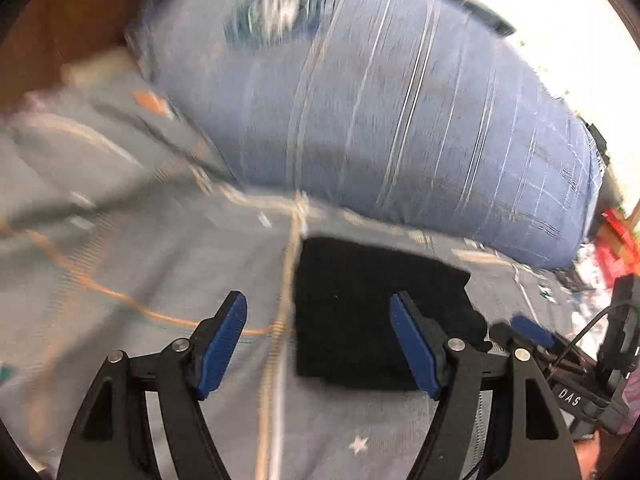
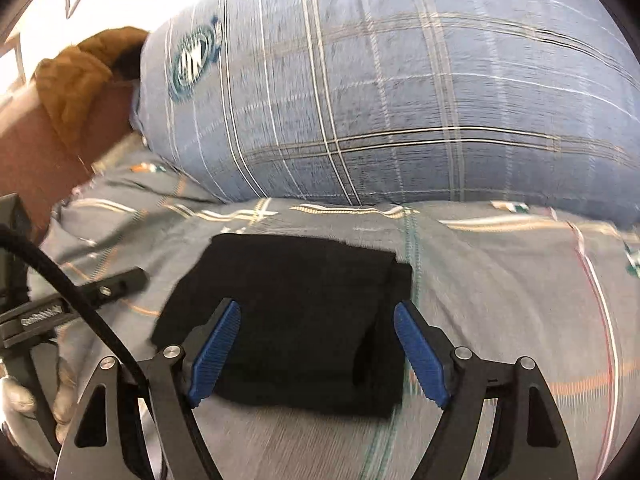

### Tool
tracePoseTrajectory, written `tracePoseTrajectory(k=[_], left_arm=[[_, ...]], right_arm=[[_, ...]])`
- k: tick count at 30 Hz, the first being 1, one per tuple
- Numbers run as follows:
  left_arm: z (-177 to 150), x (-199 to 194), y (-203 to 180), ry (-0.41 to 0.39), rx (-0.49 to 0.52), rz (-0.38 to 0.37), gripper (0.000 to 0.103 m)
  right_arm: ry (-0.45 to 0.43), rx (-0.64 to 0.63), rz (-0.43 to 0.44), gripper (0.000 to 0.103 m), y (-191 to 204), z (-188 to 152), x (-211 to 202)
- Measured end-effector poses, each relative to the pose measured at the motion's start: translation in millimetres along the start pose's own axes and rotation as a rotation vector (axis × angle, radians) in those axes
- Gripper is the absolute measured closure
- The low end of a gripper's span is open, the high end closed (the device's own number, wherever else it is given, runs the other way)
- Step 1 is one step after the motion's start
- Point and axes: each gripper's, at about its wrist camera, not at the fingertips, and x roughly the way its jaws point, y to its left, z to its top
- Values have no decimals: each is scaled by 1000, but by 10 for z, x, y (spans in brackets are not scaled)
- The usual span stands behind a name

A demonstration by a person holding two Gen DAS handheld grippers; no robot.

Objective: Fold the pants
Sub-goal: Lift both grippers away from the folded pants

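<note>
Lying folded into a compact dark block on the grey patterned bedsheet (image 2: 500, 280), the black pants (image 2: 288, 312) sit just in front of both grippers — neither one has hold of them.

The left gripper (image 1: 318, 344) hangs above the sheet with its 2 blue-padded fingers spread wide and nothing between them; the pants (image 1: 360, 312) show mostly behind its right finger. The right gripper (image 2: 318, 354) is likewise spread wide, its fingers framing the near edge of the pants without clasping the cloth. Behind the pants, a big blue plaid pillow (image 2: 400, 88) rests on the sheet — a brown cushion (image 2: 76, 76) shows at its left. Both views are blurred.
</note>
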Motion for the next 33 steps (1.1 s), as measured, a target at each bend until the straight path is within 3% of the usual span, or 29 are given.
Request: tracePoseTrajectory(k=[2,3,5,7,10,15,21,33], left_arm=[[-53,-475,-139,-151,58,132,18],[-96,-719,-204,-236,70,182,0],[-195,-1101,-237,-362,42,213,0],[-260,-1341,-217,-421,-23,204,0],[-358,-1424,-167,-377,-90,227,0],[-520,-1264,-272,-231,31,343,0],[-753,-1264,-290,-152,79,305,0],[-827,-1325,-356,-125,106,259,0]], right_arm=[[-15,23,-14,19,27,-149,-197],[-28,32,-22,19,53,-220,-298],[-49,48,-30,19,109,-329,-482],[-59,61,-27,18,165,-416,-598],[-34,67,-30,18,278,-552,-657],[7,21,-66,18,469,-778,-706],[16,-9,-102,18,595,-898,-765],[11,-75,-123,16,793,-964,-813]])
